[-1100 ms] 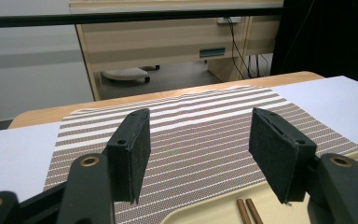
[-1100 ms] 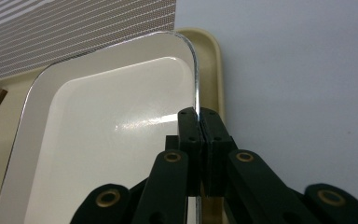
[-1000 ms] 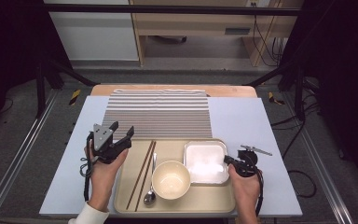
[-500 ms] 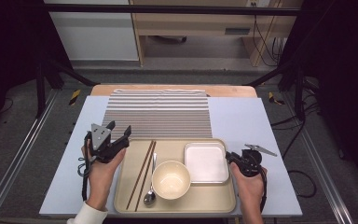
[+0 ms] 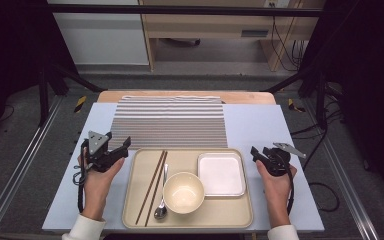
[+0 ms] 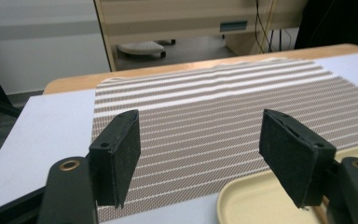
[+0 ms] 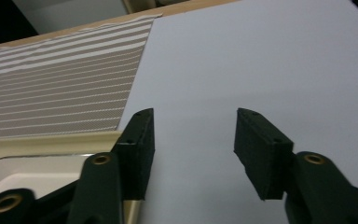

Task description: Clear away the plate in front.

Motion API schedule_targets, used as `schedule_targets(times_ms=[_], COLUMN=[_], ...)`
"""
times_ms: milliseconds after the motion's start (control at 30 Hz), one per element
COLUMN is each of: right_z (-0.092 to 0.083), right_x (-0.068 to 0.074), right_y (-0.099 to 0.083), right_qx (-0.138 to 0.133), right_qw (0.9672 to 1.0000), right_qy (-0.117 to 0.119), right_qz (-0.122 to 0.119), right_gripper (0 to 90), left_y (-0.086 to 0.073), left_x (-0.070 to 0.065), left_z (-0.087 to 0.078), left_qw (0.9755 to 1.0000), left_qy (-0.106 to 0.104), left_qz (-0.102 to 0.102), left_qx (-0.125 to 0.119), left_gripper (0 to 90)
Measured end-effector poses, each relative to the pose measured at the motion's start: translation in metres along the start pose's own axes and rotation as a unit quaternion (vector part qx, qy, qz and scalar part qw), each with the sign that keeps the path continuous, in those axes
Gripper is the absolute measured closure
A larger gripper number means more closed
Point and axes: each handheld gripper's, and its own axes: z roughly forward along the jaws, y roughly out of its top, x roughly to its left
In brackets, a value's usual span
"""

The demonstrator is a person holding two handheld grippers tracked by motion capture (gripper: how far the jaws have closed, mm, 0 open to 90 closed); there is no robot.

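Since a second ago the right gripper (image 5: 258, 151) has left the white dish (image 5: 221, 173), jaws just opening, nothing between. Left gripper (image 5: 123, 145) stands wide beside the tray (image 5: 230, 219), jaws also just opening, empty.

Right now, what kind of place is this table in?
Probably a lab or workshop with a table-setting scene staged in it: a meal tray and striped placemat lie on a blue-topped table, with loose cables on the bare floor behind.

Beige tray (image 5: 230, 215), brown-and-white striped placemat (image 5: 170, 122), white square dish (image 5: 221, 174), cream bowl (image 5: 183, 192), dark brown chopsticks (image 5: 152, 182), silver spoon (image 5: 161, 210), pale blue counter (image 5: 255, 125) cover, black hand-held gripper (image 5: 125, 145) pads, white sleeves (image 5: 85, 231).
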Motion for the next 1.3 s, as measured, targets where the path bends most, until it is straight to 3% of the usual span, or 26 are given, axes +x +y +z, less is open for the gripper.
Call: schedule_targets(times_ms=[233,500,667,733,800,867,933,1067,1300], right_z=[0.009,0.009,0.004,0.001,-0.003,-0.007,-0.011,-0.018,-0.019], right_x=[-0.006,-0.002,0.003,0.006,0.008,0.012,0.015,0.024,0.034], right_y=[0.000,0.000,0.000,-0.001,-0.001,-0.002,-0.004,-0.007,-0.011], right_qx=[-0.022,-0.053,-0.068,-0.076,-0.093,-0.107,-0.118,-0.139,-0.156], right_qw=[0.9990,0.9928,0.9848,0.9825,0.9814,0.9782,0.9741,0.9646,0.9574], right_qy=[-0.023,-0.045,-0.051,-0.049,-0.036,-0.027,-0.027,-0.029,-0.022], right_qz=[-0.031,-0.097,-0.152,-0.163,-0.164,-0.176,-0.191,-0.222,-0.242], right_gripper=[30.1,24.0,15.7,12.9,12.0,10.3,9.3,6.3,5.3], left_y=[-0.012,-0.021,-0.025,-0.028,-0.030,-0.032,-0.033,-0.032,-0.034], left_x=[0.008,0.015,0.018,0.020,0.020,0.022,0.024,0.024,0.023], left_z=[0.006,0.007,0.006,0.006,0.006,0.008,0.008,0.006,-0.002], left_qw=[0.9999,0.9996,0.9992,0.9989,0.9987,0.9986,0.9987,0.9986,0.9981], left_qy=[-0.004,-0.012,-0.028,-0.034,-0.042,-0.052,-0.051,-0.052,-0.050], left_qz=[0.008,0.023,0.030,0.033,0.027,0.010,-0.002,0.005,0.015], left_qx=[0.009,0.008,0.001,-0.001,-0.002,-0.007,-0.002,-0.004,-0.032], left_gripper=[25.7,19.9,14.4,12.2,9.9,8.3,6.9,5.7,2.7])
